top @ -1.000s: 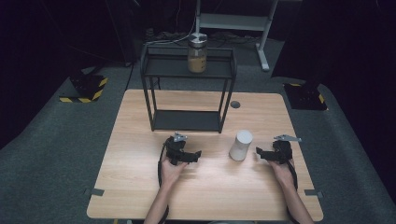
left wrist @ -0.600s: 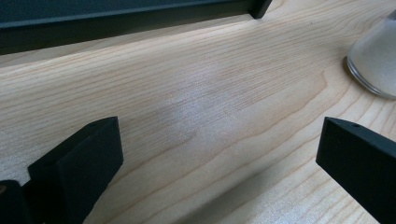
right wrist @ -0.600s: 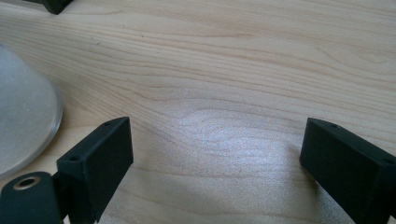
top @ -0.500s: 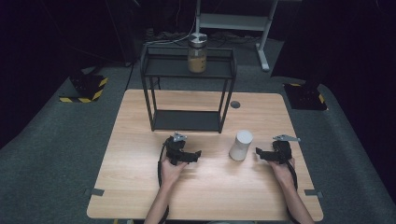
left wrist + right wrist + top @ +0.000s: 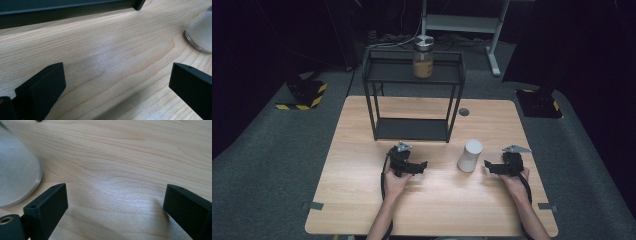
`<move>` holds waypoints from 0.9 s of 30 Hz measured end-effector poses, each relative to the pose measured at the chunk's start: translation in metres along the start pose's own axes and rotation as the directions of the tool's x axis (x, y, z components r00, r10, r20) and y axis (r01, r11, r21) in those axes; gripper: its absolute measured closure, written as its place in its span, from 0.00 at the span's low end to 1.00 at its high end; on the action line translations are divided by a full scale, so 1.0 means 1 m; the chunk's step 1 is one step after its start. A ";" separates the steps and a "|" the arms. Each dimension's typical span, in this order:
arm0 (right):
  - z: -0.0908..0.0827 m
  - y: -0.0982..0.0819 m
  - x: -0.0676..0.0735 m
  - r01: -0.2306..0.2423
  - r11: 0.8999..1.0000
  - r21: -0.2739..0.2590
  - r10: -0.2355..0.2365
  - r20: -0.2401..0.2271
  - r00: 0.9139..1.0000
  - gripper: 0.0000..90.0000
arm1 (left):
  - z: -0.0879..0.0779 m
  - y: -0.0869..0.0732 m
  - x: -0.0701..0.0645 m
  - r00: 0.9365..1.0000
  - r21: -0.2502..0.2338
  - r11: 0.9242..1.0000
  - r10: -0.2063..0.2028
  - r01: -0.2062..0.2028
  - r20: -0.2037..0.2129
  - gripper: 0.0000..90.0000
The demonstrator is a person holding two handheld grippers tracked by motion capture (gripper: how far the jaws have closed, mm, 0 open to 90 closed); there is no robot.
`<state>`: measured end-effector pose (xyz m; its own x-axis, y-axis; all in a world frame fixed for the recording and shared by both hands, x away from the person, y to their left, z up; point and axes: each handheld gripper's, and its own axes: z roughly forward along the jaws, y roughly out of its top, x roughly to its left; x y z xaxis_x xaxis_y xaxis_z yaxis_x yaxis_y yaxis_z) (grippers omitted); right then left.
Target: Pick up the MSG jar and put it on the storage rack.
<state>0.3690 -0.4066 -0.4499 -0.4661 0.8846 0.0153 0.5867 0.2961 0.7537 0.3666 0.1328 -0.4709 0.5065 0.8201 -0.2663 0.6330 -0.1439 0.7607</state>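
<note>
High view, left to right. Table (image 5: 362, 210): pale wood, the left edge slants from upper middle of the frame down to the lower left; grey carpet beyond it. The left third of the top is bare wood.

Black wire shelf (image 5: 412, 129) stands at the table's far centre, its feet and low tray just above the left gripper (image 5: 421, 165) in frame. A jar (image 5: 423, 56) with a grey lid sits on the shelf's top tier, right of middle.

Left gripper lies centre frame, pointing right, fingers (image 5: 424, 164) set apart, nothing between them. Open wood runs from it to the white cup (image 5: 470, 155).

White cup stands upright right of centre, between the two grippers, close to the right one, touching neither.

Right gripper (image 5: 487, 166) points left at the cup; its fingers have just been opening and stand wide, nothing between them. Bare wood to the near edge below both hands; a small round hole (image 5: 464, 112) shows upper right of the shelf.

Left gripper view: fingers (image 5: 42, 87) far apart, shelf base (image 5: 65, 10) a dark bar along the top, cup (image 5: 201, 32) at the upper right edge; its clear glassy rim shows here, not from above.

Right gripper view: fingers (image 5: 47, 205) far apart over bare grain; cup (image 5: 17, 172) large at the left edge, just beside the left finger, whether touching I cannot tell.
</note>
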 end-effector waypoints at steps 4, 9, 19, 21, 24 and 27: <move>-0.004 -0.001 0.000 0.021 1.000 -0.002 -0.021 -0.020 1.000 0.06 | 0.000 0.000 0.000 1.000 0.001 1.000 0.002 -0.002 -0.001 0.01; -0.012 -0.005 0.000 0.069 0.997 -0.022 -0.070 -0.058 0.996 0.05 | 0.000 0.000 0.000 1.000 0.001 1.000 0.002 -0.002 -0.001 0.01; -0.023 -0.015 0.007 0.110 0.993 -0.042 -0.114 -0.113 0.987 0.05 | 0.000 0.000 -0.001 1.000 0.001 1.000 0.000 0.000 -0.006 0.01; -0.024 -0.016 0.008 0.109 0.993 -0.044 -0.114 -0.120 0.986 0.05 | 0.000 0.000 -0.001 1.000 0.001 1.000 0.000 0.000 -0.008 0.01; -0.027 -0.019 0.010 0.109 0.993 -0.047 -0.115 -0.134 0.984 0.05 | 0.000 0.000 -0.001 1.000 0.000 1.000 -0.001 0.001 -0.009 0.01; -0.029 -0.021 0.013 0.114 0.992 -0.056 -0.121 -0.156 0.980 0.05 | 0.000 0.000 -0.001 1.000 0.001 1.000 0.000 0.000 -0.010 0.01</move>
<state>0.3318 -0.4117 -0.4463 -0.6312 0.7752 0.0259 0.4920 0.3744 0.7860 0.3662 0.1315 -0.4703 0.5008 0.8254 -0.2604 0.6334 -0.1445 0.7602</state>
